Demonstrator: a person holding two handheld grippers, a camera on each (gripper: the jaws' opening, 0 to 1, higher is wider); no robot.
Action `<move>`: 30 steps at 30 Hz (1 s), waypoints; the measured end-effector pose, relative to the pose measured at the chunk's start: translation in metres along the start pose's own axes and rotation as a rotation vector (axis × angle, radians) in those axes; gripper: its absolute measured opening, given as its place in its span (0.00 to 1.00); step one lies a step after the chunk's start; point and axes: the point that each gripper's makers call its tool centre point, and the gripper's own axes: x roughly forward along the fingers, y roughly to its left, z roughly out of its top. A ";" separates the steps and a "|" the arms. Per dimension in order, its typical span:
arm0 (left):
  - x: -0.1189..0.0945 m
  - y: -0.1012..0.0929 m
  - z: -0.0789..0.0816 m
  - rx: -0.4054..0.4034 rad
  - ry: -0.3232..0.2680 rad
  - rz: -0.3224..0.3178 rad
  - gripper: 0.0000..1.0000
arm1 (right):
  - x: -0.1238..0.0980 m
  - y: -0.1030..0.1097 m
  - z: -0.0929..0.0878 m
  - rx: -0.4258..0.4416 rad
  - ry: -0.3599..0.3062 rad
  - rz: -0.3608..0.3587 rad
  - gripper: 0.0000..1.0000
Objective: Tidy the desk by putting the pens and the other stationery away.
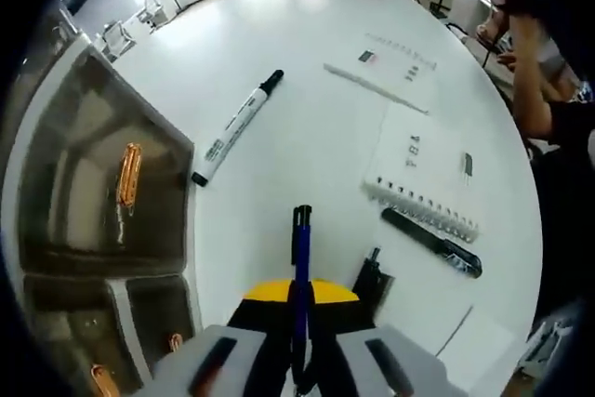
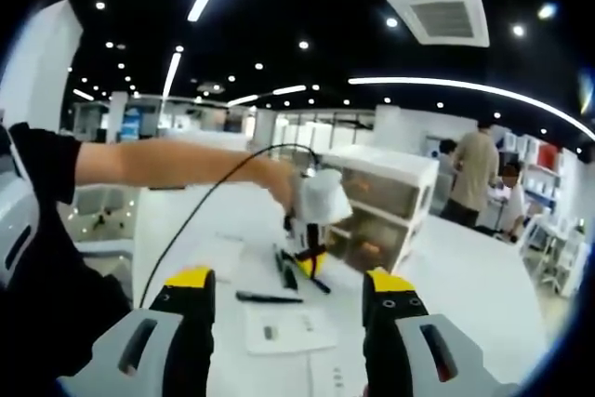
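Left tongs [image 1: 299, 360] grip blue pen [image 1: 300, 258] near marker [image 1: 236, 127], notebook [image 1: 429, 169]

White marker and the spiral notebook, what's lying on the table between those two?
In the left gripper view, bare white table separates the white marker from the spiral notebook. The blue pen held in the left gripper points up toward that gap.

White table [image 1: 307, 62] carries marker [image 1: 236, 127], notebook [image 1: 428, 174], black pen [image 1: 430, 242], organizer [image 1: 93, 192]
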 end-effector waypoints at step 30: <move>-0.040 0.032 0.013 -0.070 -0.116 0.069 0.05 | 0.003 0.003 0.000 -0.006 0.004 0.007 0.61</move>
